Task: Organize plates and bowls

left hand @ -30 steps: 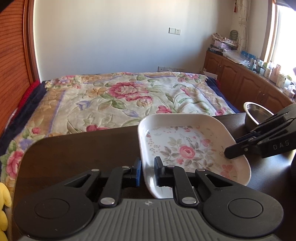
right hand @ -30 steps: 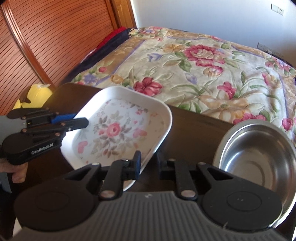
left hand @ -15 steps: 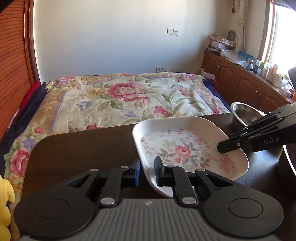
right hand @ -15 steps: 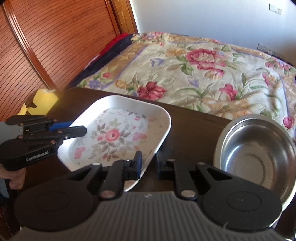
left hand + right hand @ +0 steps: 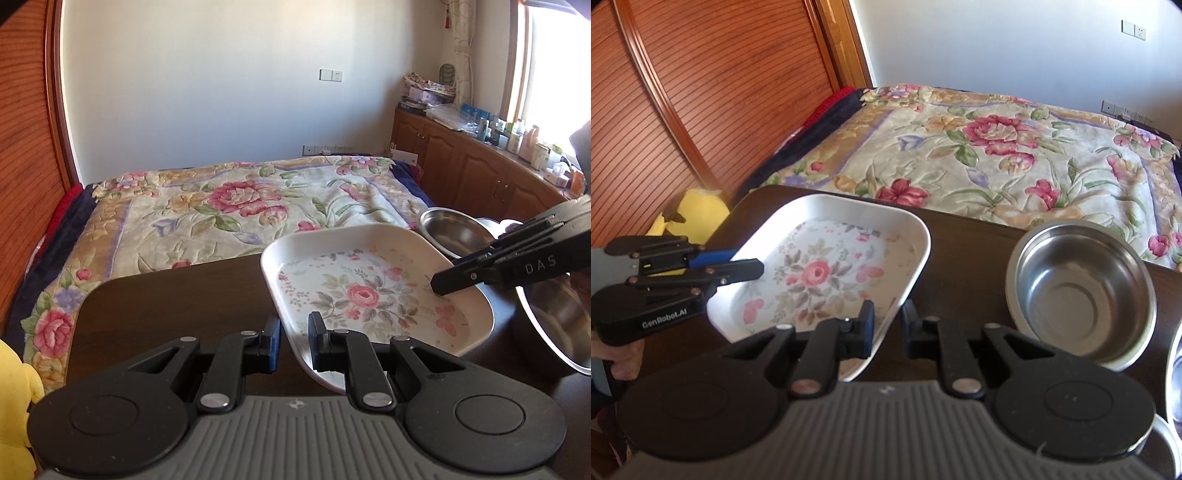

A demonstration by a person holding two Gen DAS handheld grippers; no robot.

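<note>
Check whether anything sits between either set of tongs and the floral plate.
Nothing does. The left tongs and right tongs are each already clamped on the rim of the floral plate at opposite sides. The steel bowl stands apart beside it.

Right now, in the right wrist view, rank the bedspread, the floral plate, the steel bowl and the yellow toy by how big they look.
1. bedspread
2. floral plate
3. steel bowl, looking somewhat smaller than the plate
4. yellow toy, partly hidden

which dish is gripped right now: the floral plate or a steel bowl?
The white floral plate. Both the left gripper and right gripper clamp its rim on opposite sides. The steel bowl sits untouched on the dark table.
</note>
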